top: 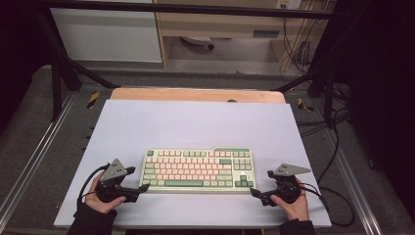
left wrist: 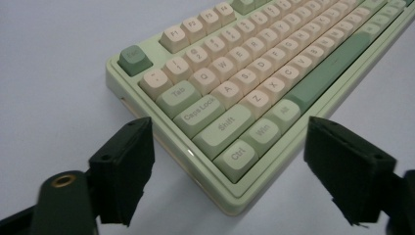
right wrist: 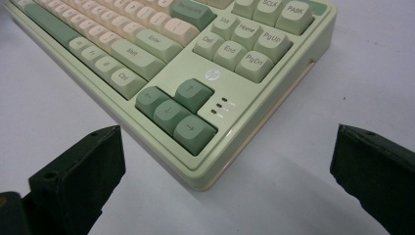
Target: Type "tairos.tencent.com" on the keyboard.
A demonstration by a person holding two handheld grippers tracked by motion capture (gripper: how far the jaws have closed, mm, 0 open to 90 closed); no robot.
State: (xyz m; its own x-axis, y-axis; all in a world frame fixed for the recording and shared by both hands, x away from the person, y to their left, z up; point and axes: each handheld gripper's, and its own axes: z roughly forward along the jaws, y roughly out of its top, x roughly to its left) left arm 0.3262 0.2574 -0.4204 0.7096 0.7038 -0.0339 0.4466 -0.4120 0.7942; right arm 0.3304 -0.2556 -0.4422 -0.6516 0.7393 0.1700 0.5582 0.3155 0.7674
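Observation:
A pale green keyboard with cream and green keys lies flat near the front middle of the white table sheet. My left gripper sits at its front left corner, held in a gloved hand. In the left gripper view the keyboard has its Ctrl corner between the jaws of the left gripper, which stand apart and close beside the case edges. My right gripper is at the front right corner. In the right gripper view the right gripper is wide open before the arrow-key corner of the keyboard.
A wooden table edge shows behind the sheet. Black frame posts stand at the back left and right. Cables trail over the grey floor on the right. Bare sheet lies behind and beside the keyboard.

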